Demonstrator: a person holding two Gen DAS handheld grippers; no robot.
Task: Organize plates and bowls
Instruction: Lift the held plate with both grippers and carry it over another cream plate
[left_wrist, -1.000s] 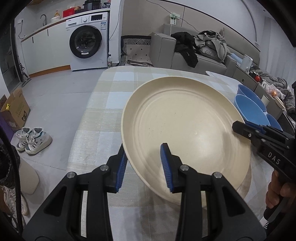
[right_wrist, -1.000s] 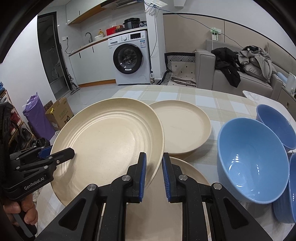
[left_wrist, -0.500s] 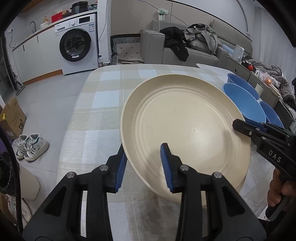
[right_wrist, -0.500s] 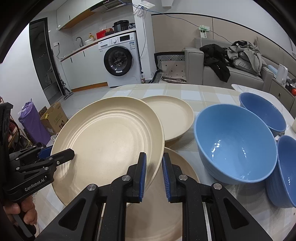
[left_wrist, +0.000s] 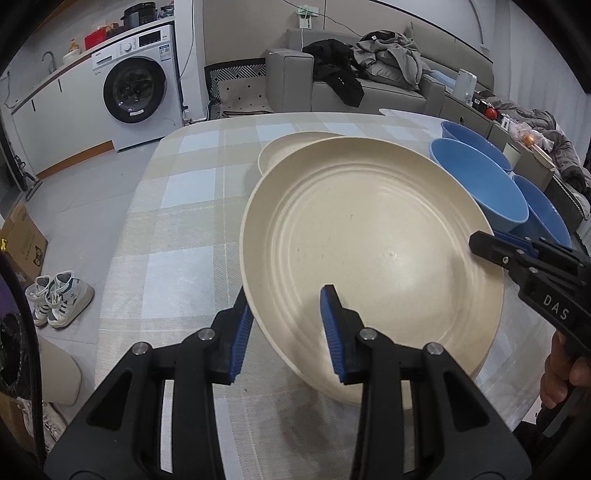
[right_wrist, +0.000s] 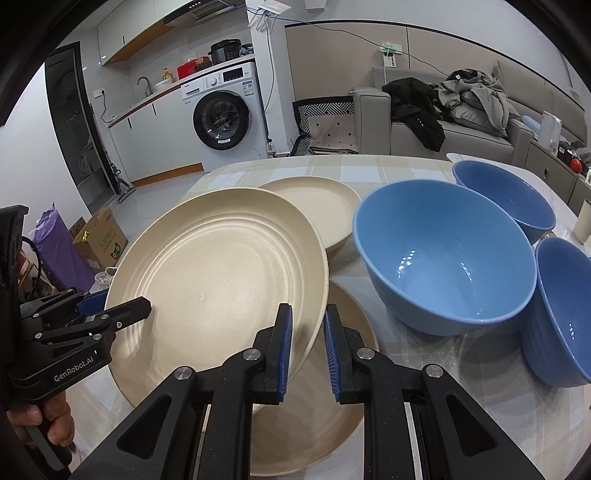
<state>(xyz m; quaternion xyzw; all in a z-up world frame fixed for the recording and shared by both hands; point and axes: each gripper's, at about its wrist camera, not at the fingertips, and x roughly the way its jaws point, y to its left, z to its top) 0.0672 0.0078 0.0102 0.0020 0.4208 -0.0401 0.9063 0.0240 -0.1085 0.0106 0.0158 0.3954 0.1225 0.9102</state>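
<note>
Both grippers hold one large cream plate (left_wrist: 373, 251) by opposite rims, tilted above the table; it also shows in the right wrist view (right_wrist: 221, 273). My left gripper (left_wrist: 286, 328) is shut on its near rim. My right gripper (right_wrist: 306, 347) is shut on the other rim. Under it lies a second cream plate (right_wrist: 332, 413). A smaller cream plate (right_wrist: 317, 206) rests further back. Three blue bowls stand to the right: a big one (right_wrist: 443, 254), one behind it (right_wrist: 509, 192) and one at the right edge (right_wrist: 561, 310).
The table (left_wrist: 177, 236) has a checked cloth; its left edge drops to the floor, where shoes (left_wrist: 55, 299) and a cardboard box (left_wrist: 22, 240) lie. A washing machine (left_wrist: 136, 85) and a sofa (left_wrist: 369, 81) stand beyond the table.
The held plate has moved toward me and a little right. The smaller plate behind it has come into the left wrist view. The blue bowls appear closer in the right wrist view.
</note>
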